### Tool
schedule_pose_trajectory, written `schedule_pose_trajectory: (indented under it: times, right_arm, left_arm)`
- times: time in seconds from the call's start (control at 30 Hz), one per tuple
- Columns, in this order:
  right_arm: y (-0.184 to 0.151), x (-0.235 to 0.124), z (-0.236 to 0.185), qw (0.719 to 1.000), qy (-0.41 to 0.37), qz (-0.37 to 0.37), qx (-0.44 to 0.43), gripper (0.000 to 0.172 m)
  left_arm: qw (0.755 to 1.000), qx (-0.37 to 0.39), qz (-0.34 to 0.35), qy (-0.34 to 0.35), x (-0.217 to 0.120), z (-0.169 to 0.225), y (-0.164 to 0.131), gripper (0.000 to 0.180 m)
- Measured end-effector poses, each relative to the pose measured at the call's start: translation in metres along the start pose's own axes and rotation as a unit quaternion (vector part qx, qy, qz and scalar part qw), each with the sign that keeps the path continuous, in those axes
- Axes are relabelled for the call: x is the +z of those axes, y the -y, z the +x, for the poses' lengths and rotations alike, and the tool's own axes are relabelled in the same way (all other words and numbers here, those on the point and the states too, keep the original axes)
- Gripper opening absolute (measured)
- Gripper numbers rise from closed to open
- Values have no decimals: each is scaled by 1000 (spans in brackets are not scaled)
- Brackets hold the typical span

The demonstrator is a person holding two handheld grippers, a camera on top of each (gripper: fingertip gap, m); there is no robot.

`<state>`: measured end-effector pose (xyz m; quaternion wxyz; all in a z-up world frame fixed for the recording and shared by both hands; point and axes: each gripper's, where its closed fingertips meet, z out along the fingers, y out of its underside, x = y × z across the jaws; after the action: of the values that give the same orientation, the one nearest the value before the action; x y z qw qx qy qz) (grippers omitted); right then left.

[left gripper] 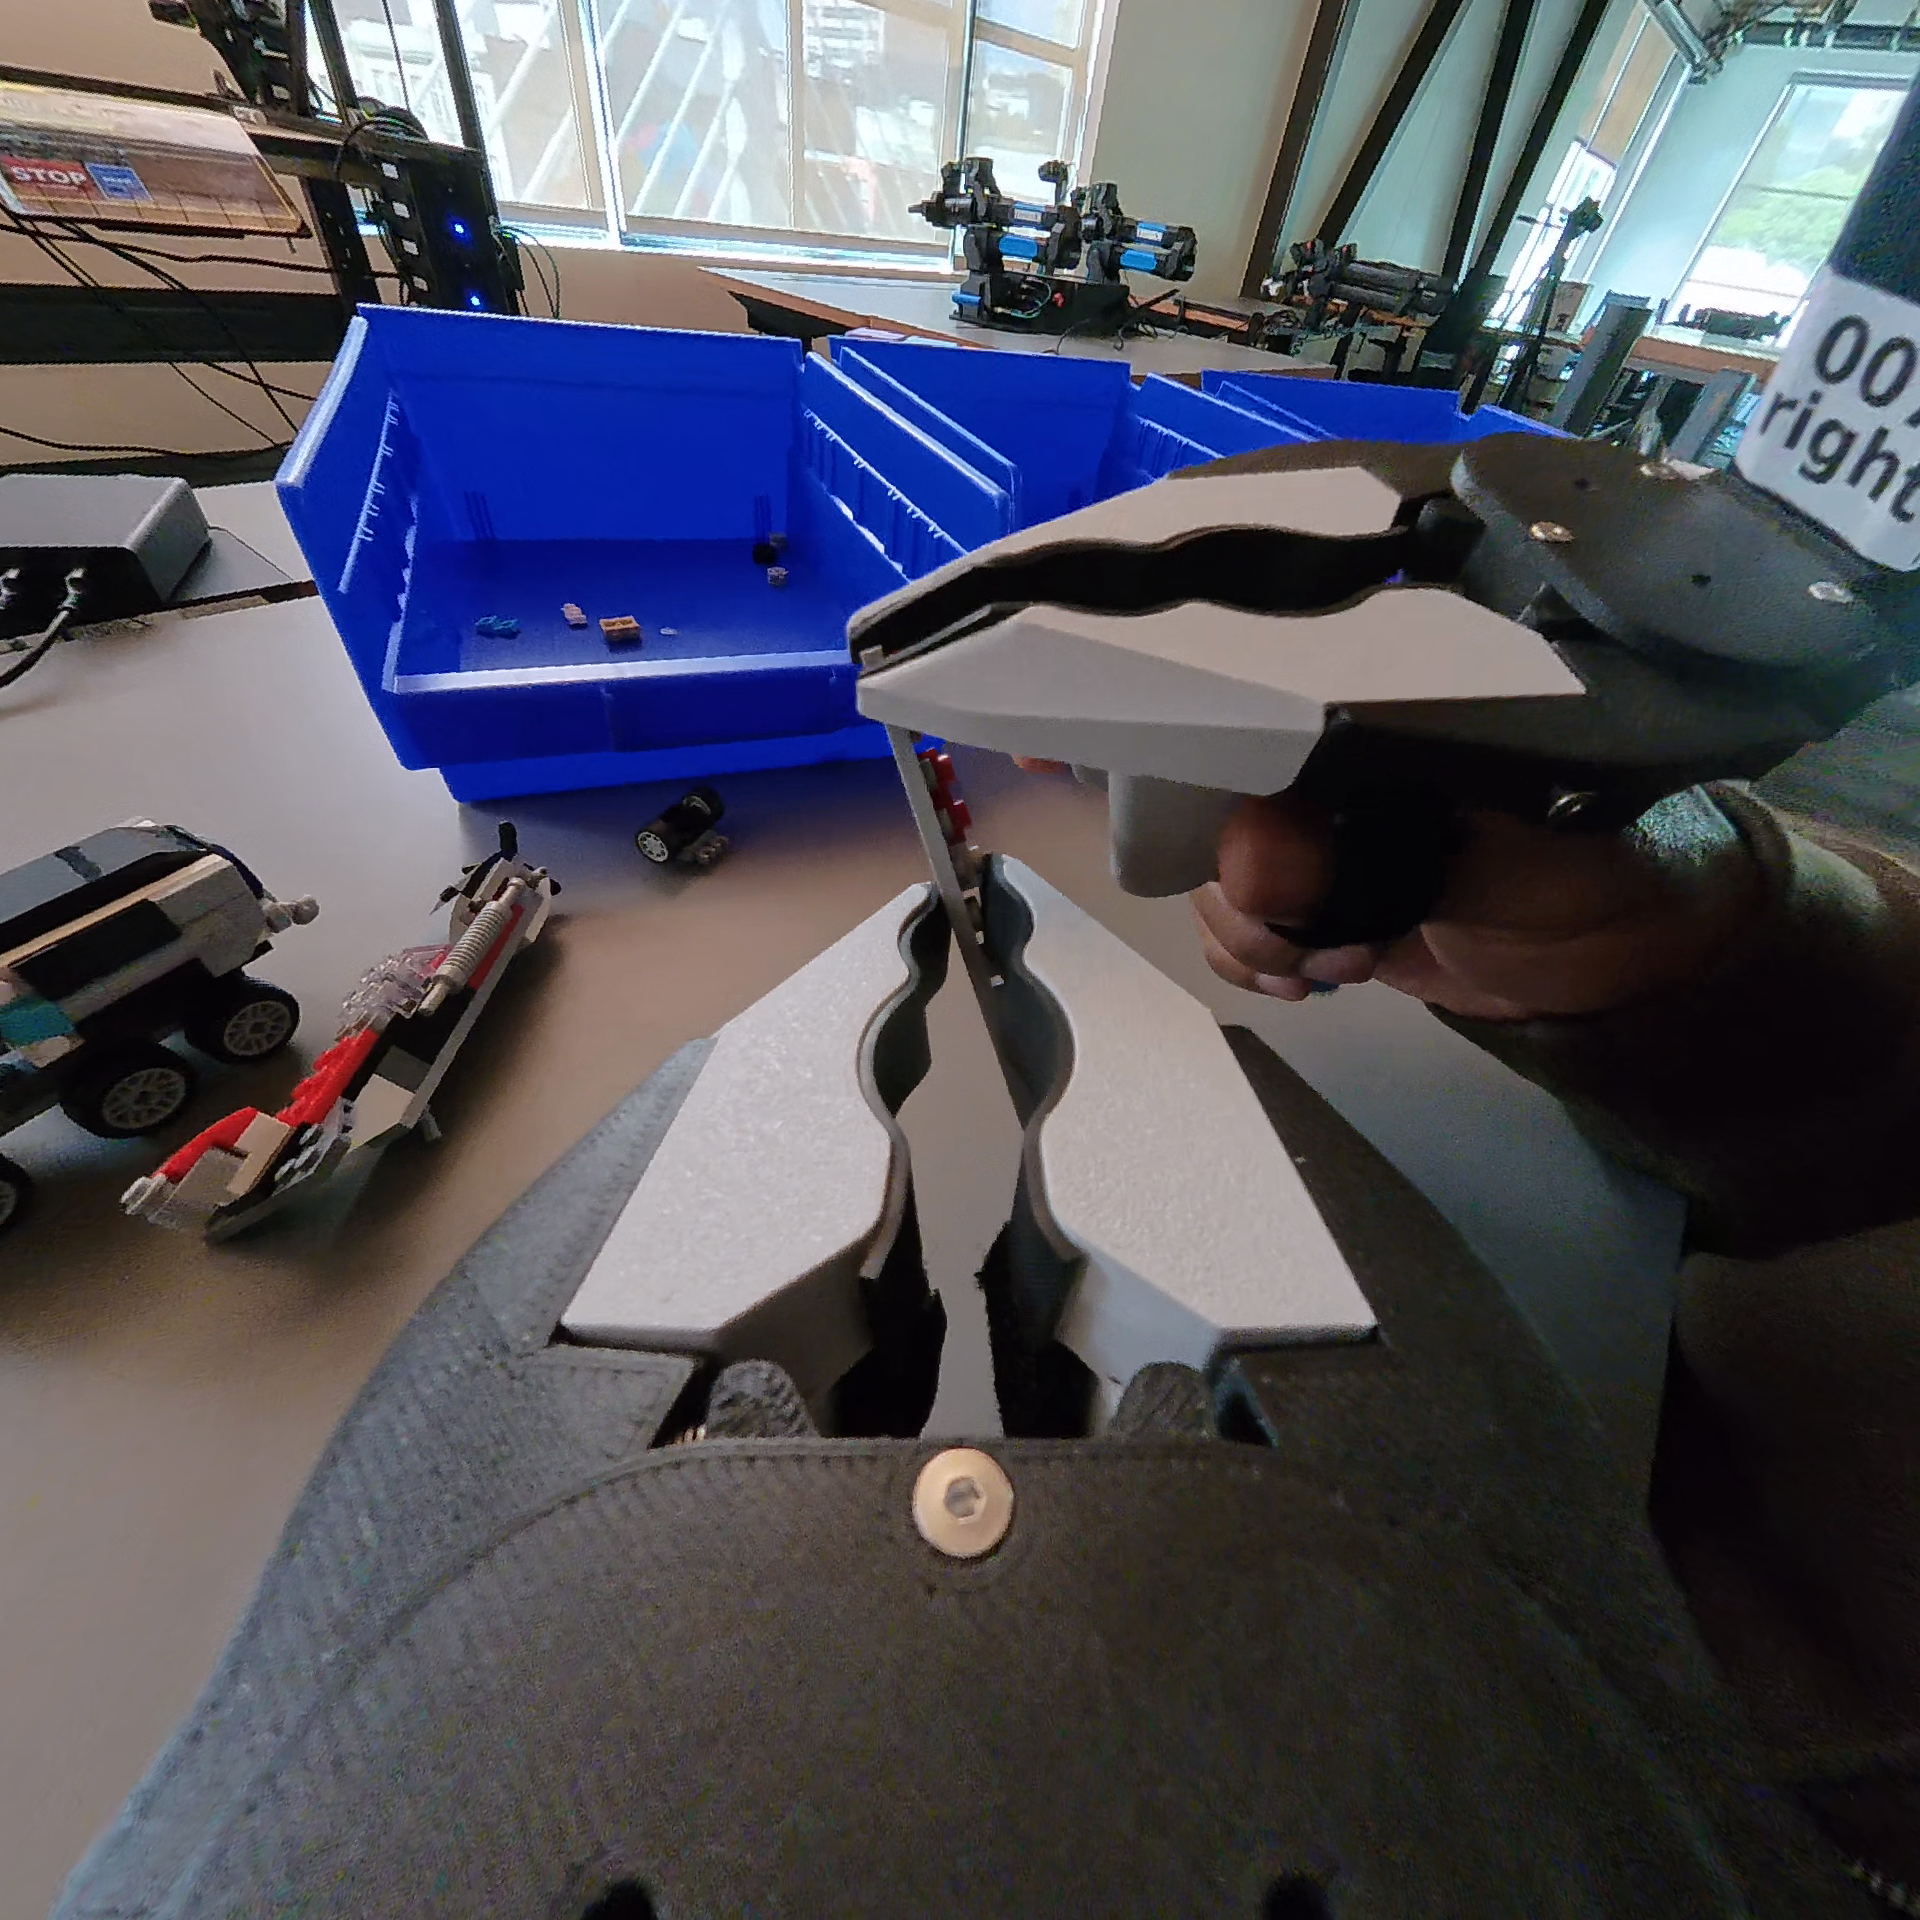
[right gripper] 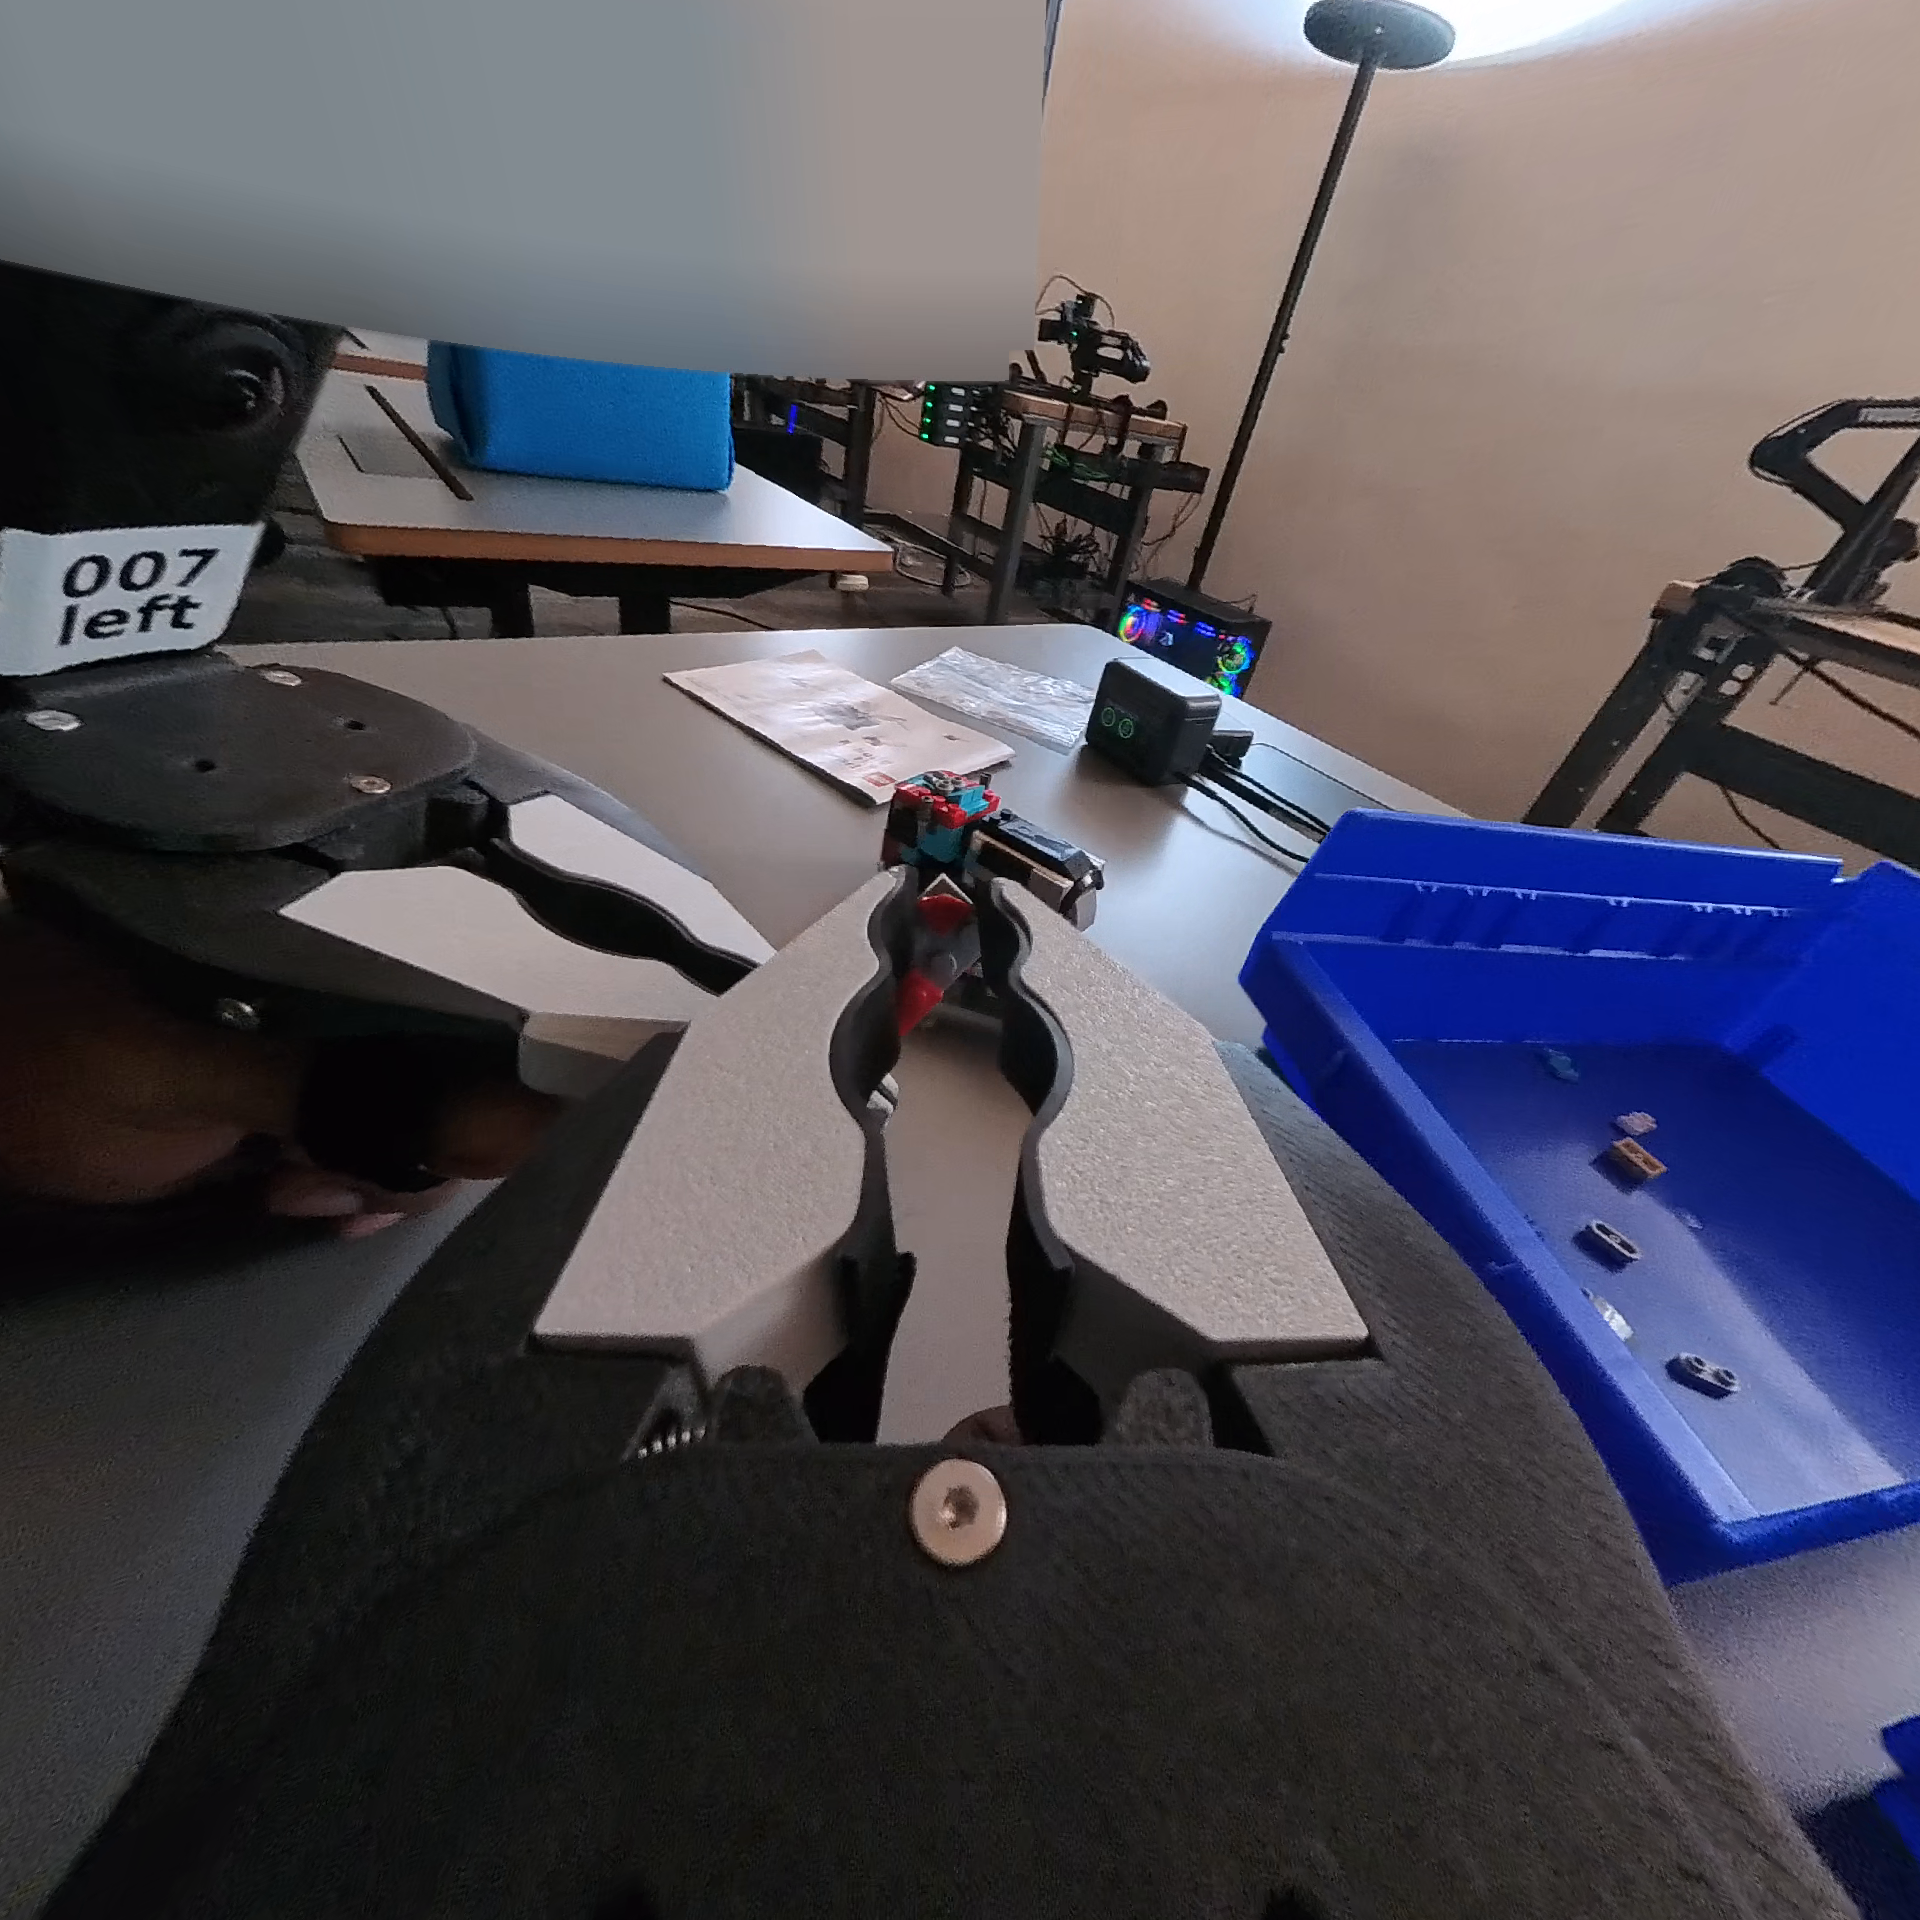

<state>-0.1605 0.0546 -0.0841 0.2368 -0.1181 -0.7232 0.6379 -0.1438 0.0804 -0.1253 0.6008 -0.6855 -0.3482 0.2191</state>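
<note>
Brick assembly point(left gripper: 951, 883), grey plate with red pieces, is clamped in my left gripper point(left gripper: 961, 914) while my right gripper point(right gripper: 940, 914) closes around its other end.

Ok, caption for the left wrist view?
Left gripper clamps a thin grey brick plate with red studs beside blue plastic bins.

The surface point(left gripper: 260, 748) looks smooth, matt grey laminate, and the blue bins point(left gripper: 582, 436) at twelve o'clock are glossy moulded plastic. Grainy matt grey plastic forms both grippers' jaws, over rough, ribbed black printed bodies with a shiny metal screw point(left gripper: 962, 1502).
</note>
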Motion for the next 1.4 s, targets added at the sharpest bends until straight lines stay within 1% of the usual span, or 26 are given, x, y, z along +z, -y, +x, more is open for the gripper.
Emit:
schedule_pose_trajectory:
  times: [0.53, 0.77, 0.97, 1.0, 1.07, 1.17, 1.3, 1.4]
  right_arm:
    - [-1, -4, 0, 993, 70, 21, 91, 12]
    - [-1, -4, 1, 992, 75, 24, 102, 12]
    - [1, -4, 0, 991, 72, 38, 110, 11]
    - [3, -6, 2, 991, 65, 45, 110, 4]
    - [6, -9, 4, 992, 53, 58, 102, 5]
    - [5, -11, 5, 995, 36, 50, 77, 15]
    - [5, -9, 1, 999, 20, 42, 26, 17]
    - [-1, -6, -1, 1000, 7, 21, -10, 17]
  left_arm:
    - [999, -33, 2, -39, 0, 7, 0, 7]
    - [997, -57, 2, -56, 1, 8, 0, 7]
    - [996, -62, 5, -59, 0, 8, 1, 7]
    - [996, -62, 6, -58, 0, 8, 1, 7]
    - [996, -68, 11, -55, -1, 5, 3, 8]
    - [996, -70, 11, -54, -1, 5, 3, 8]
    - [997, -66, 7, -48, 0, 4, 1, 8]
    - [997, -56, 3, -43, 0, 5, 0, 8]
